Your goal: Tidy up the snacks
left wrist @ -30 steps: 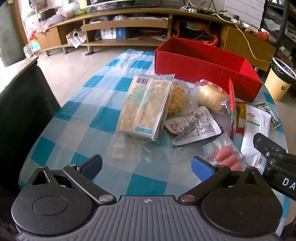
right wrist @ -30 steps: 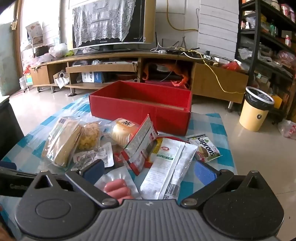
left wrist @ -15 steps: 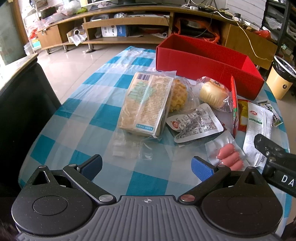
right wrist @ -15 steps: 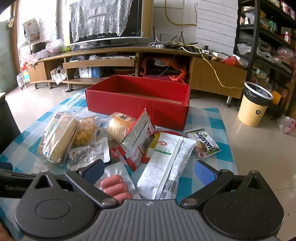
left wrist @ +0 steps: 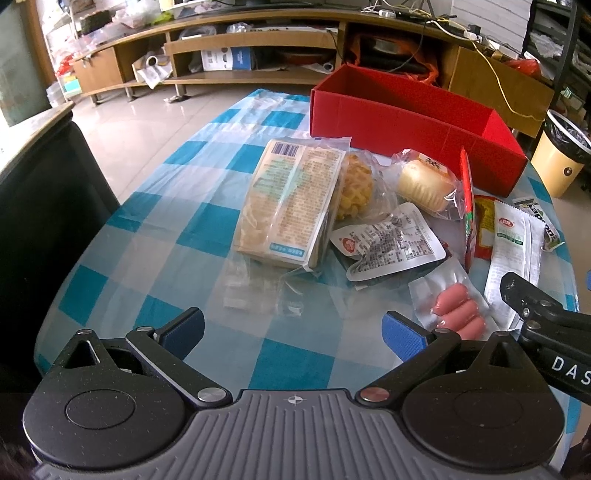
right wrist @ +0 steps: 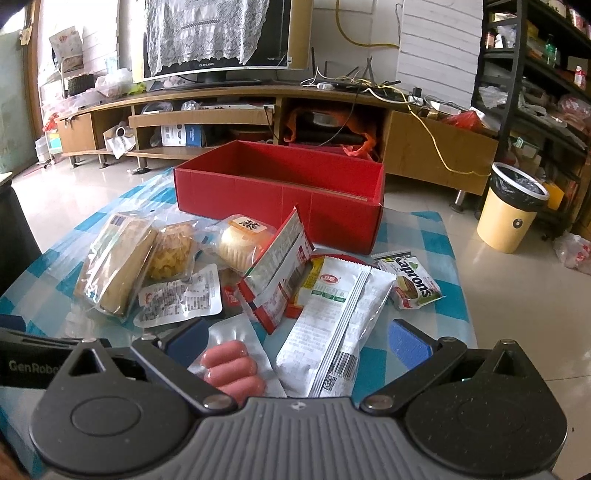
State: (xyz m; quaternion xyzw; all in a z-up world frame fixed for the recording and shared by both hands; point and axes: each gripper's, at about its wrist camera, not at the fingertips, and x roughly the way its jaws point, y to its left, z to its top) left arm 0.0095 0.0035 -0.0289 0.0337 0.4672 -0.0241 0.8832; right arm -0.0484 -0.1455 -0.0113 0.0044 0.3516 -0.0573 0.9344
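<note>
Left claw (left wrist: 291, 328) and right claw (right wrist: 299, 338) both stood wide apart, empty, above the table (left wrist: 155, 206); snack packets lay before the red box (right wrist: 280, 194).

A long wooden TV cabinet (right wrist: 258, 107) stands by the far wall, and on it is a screen (right wrist: 218, 33) covered with white lace. A yellow trash bin (right wrist: 511, 210) with a black bag stands on the tiled floor (right wrist: 517, 314), near a dark shelf rack (right wrist: 535, 74). The desk (left wrist: 155, 229) has a blue checked cloth.
</note>
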